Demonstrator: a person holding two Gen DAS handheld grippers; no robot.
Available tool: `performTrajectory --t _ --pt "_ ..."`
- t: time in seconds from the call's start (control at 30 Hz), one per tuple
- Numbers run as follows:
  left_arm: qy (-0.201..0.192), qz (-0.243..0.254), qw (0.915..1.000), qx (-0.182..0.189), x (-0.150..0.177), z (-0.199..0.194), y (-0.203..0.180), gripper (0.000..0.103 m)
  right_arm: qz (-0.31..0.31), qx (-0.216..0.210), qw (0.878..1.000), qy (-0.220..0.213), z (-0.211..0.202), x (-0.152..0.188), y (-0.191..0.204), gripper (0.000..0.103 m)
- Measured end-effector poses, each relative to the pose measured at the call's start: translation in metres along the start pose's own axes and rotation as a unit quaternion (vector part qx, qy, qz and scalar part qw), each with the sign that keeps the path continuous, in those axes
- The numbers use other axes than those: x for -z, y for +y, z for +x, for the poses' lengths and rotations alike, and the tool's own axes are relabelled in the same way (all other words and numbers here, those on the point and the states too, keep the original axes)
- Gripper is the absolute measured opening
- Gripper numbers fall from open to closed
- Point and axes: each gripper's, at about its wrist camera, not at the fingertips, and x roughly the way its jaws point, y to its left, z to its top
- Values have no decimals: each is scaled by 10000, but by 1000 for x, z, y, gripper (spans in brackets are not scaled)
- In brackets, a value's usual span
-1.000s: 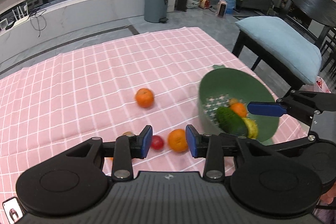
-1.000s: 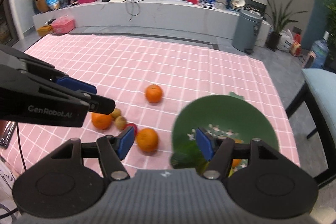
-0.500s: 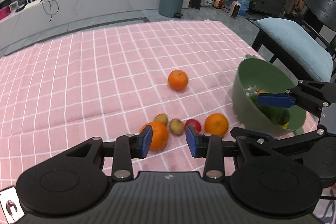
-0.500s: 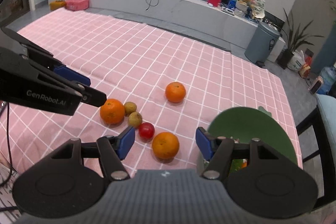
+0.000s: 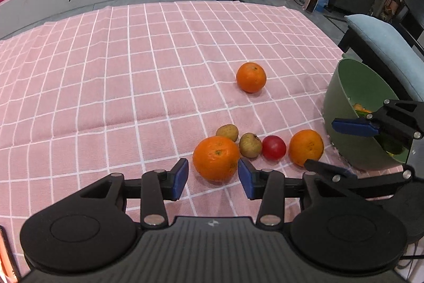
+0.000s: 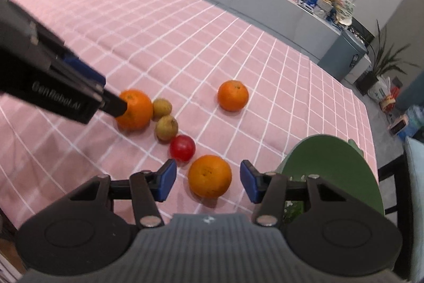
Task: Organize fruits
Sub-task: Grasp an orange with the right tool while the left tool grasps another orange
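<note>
Pink-check table: my left gripper [image 5: 213, 178] opening around big orange [image 5: 216, 161], my right gripper [image 6: 206, 183] closing on second orange [image 6: 210, 175], neither pinched yet. Risk: round fruit squirts sideways, knocking tomato [image 6: 182, 148]; green bowl [image 6: 344, 163] just beside.

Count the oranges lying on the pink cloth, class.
3. One orange lies between the left gripper's fingers, one between the right gripper's fingers, and one sits alone farther back. More fruit may be hidden inside the green bowl.
</note>
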Motion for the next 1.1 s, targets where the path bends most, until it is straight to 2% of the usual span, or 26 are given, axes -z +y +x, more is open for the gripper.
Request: performTrajectory --t 0.27,0.63,0.7,0.77,1.1 --pt "115 171 9998 -83 -1 19 -7 53 -644 140 9976 221 22 3 10 50" --pt "69 415 9990 -130 -1 30 -14 55 -1052 229 9935 365 38 6 18 50" --pt "89 477 9987 -151 -1 32 -15 55 -1097 251 9930 348 38 6 19 49" --pt "110 539 9983 -182 0 34 -17 56 -1097 243 9930 372 39 5 18 43" --pt "88 563 9982 -194 3 34 -18 50 -1126 277 9927 340 38 7 20 42"
